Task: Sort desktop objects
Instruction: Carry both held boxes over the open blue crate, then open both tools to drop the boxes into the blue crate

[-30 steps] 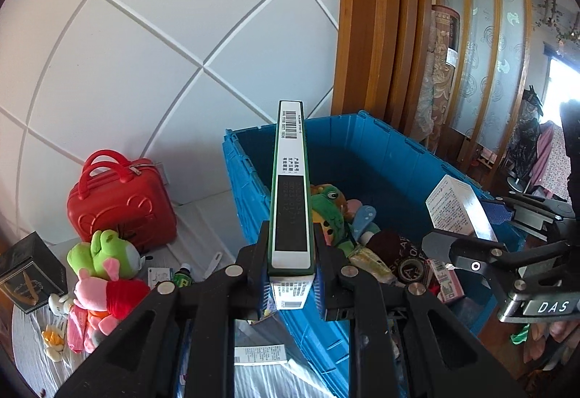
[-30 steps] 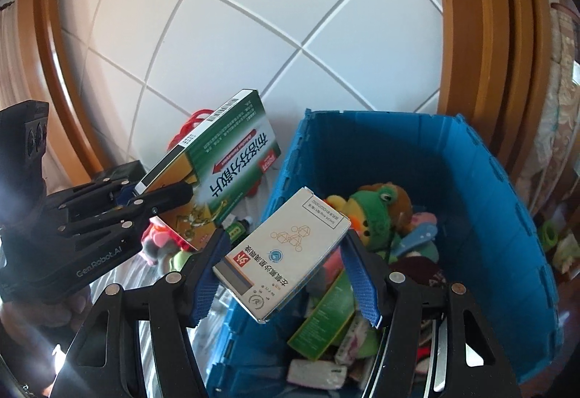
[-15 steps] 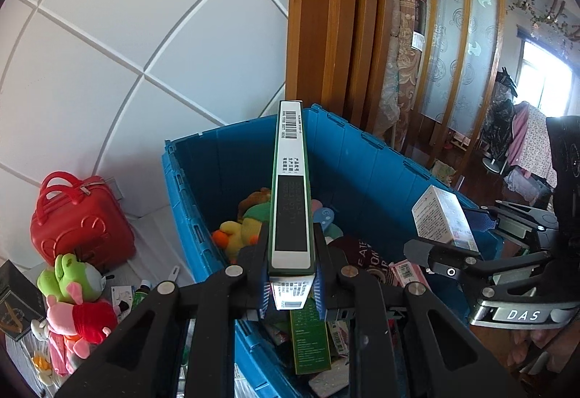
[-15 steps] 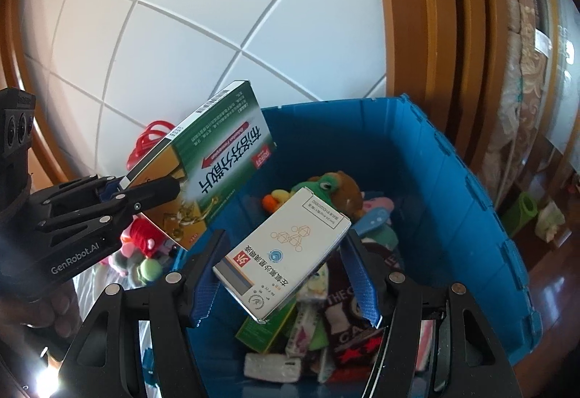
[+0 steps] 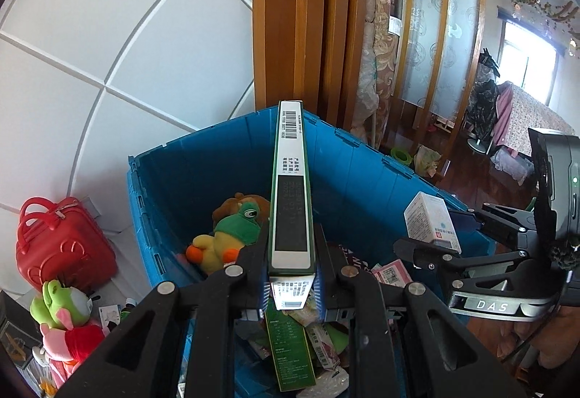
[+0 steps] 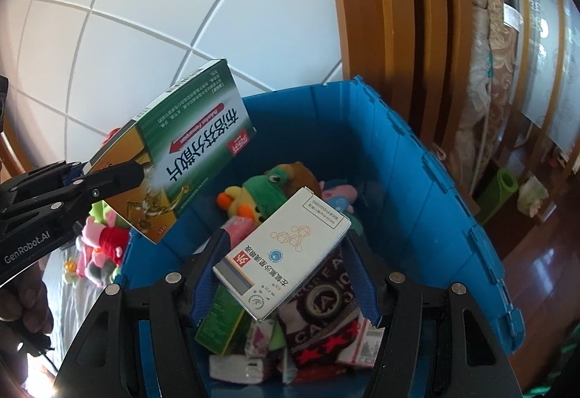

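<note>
**Boxes over the bin, table not yet cleared**

Boxes were in both your grippers, and both hung above the open blue bin. Your left gripper was clenched on the thin edge of a green box, which stood on end, pointing to 12 o'clock in the left wrist view. Your right gripper gripped a white box across its width, tilted toward 1 o'clock over the pile.

I judged the sort well under way. The bin already held a frog toy, a dark printed cloth and several small cartons.

Neither box had been let go, so two drops remained.

More was left outside. At 8 o'clock of the bin in the left wrist view, a red case, a green and pink plush toy and some small items I could not identify were on the table.
</note>
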### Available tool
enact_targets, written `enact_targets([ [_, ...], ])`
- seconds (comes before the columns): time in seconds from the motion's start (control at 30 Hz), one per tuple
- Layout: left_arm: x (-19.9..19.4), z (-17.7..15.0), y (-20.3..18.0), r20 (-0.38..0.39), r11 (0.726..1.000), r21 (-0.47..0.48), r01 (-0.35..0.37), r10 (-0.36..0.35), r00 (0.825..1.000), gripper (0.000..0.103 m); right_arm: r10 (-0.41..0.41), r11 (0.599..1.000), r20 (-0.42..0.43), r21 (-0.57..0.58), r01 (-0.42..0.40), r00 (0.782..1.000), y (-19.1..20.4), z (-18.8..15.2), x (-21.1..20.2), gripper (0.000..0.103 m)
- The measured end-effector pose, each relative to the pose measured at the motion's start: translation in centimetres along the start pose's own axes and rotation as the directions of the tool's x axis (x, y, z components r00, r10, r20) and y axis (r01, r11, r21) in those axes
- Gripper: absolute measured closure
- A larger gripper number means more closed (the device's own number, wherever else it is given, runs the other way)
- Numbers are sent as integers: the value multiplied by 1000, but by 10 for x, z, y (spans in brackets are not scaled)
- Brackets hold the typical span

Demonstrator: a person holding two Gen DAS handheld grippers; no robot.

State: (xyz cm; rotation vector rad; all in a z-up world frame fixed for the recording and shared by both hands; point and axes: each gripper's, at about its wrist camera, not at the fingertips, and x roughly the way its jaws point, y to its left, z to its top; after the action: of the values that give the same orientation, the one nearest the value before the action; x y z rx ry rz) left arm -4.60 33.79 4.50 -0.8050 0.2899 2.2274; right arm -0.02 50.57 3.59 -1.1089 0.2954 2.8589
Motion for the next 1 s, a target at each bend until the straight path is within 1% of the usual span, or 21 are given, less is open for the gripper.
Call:
enact_targets([
  [0.23,17,7,0,-23,1000,-5,13,-13,1000,84,-23,1000,-14,13,23,1000,-12,3,12,40],
  [0.43,23,13,3,-23,1000,-12,16,-16,1000,84,-42,999,-20,22,43,999,-19,8,19,40],
  [0.47,23,14,4,-14,1000,-17,5,-5,1000,83,-48,999,-17,23,48,999,-20,9,19,39],
  [0.5,23,15,7,-3,999,-30,-13,13,1000,75,-59,998,-12,24,59,998,-21,10,19,36],
  [0.53,22,16,10,1,998,-48,-32,32,999,61,-78,997,-6,24,78,997,-22,11,19,30],
  [0.57,21,16,15,4,997,-69,-46,46,999,23,-99,995,3,27,99,995,-23,12,18,7],
  [0.6,18,14,20,15,994,-89,-56,58,998,2,-113,993,17,35,112,993,-24,13,17,0],
  [0.67,11,10,30,31,992,-114,-59,63,998,2,-115,992,26,47,113,993,-25,14,15,0],
  [0.8,3,-6,52,13,986,-135,-97,99,995,2,-97,995,28,35,96,995,-17,15,14,0],
  [0.9,-3,-23,71,-6,979,-157,-129,130,992,2,-73,997,33,16,72,997,-2,15,13,0],
  [1.0,-13,-46,96,-29,966,-200,-163,161,987,2,-36,999,38,-13,36,999,19,15,15,0],
])
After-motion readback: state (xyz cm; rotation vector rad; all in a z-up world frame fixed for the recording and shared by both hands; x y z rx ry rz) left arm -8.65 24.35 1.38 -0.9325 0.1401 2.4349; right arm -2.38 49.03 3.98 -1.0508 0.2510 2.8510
